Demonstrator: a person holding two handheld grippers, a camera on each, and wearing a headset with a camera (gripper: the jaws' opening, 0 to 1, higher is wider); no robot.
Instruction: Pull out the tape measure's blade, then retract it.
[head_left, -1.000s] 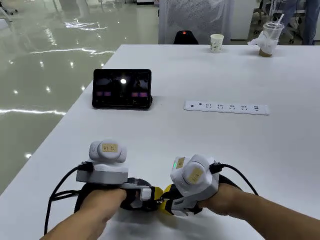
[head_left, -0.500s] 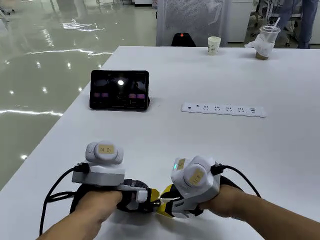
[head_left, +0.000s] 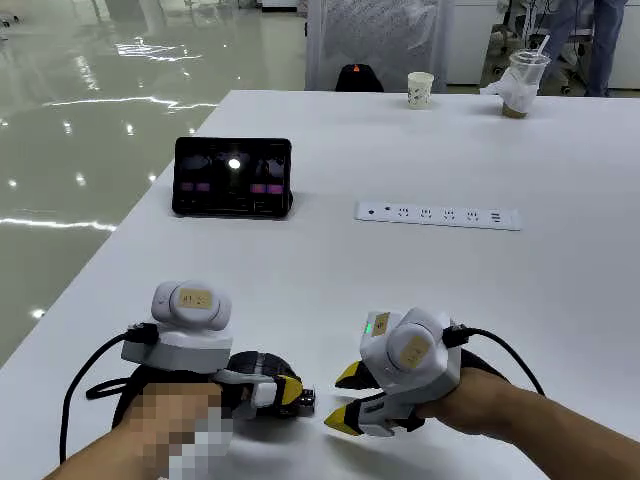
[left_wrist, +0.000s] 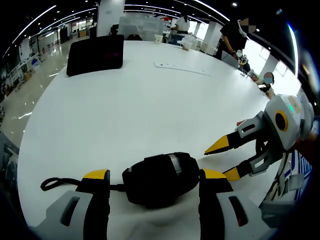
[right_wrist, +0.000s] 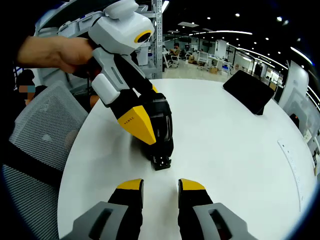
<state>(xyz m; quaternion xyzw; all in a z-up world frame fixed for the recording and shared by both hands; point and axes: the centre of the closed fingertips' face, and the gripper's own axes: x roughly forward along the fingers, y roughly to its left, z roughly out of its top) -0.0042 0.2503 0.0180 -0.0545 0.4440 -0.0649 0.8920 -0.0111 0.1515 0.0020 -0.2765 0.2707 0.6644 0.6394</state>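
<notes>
The black tape measure (head_left: 258, 366) rests on the white table (head_left: 330, 270) near its front edge. My left gripper (head_left: 272, 388) is shut on its case. In the left gripper view the case (left_wrist: 160, 177) lies between the two yellow fingertips (left_wrist: 96, 175), and its black strap (left_wrist: 54, 183) trails left. The blade's end hook (right_wrist: 162, 161) sits at the case's mouth, with no blade drawn out. My right gripper (head_left: 345, 397) hovers just right of the hook, open with nothing between its fingers. It points at the tape measure (right_wrist: 160, 127) in the right gripper view (right_wrist: 161, 185).
A dark tablet (head_left: 232, 177) stands at the mid left and a white power strip (head_left: 438, 215) lies mid table. A paper cup (head_left: 420, 88) and a plastic cup with a straw (head_left: 522, 78) are at the far edge. The table's left edge is close.
My right gripper has opened and drawn back to the right, away from the tape measure's mouth. The left gripper has kept its hold on the case and shifted slightly left.
</notes>
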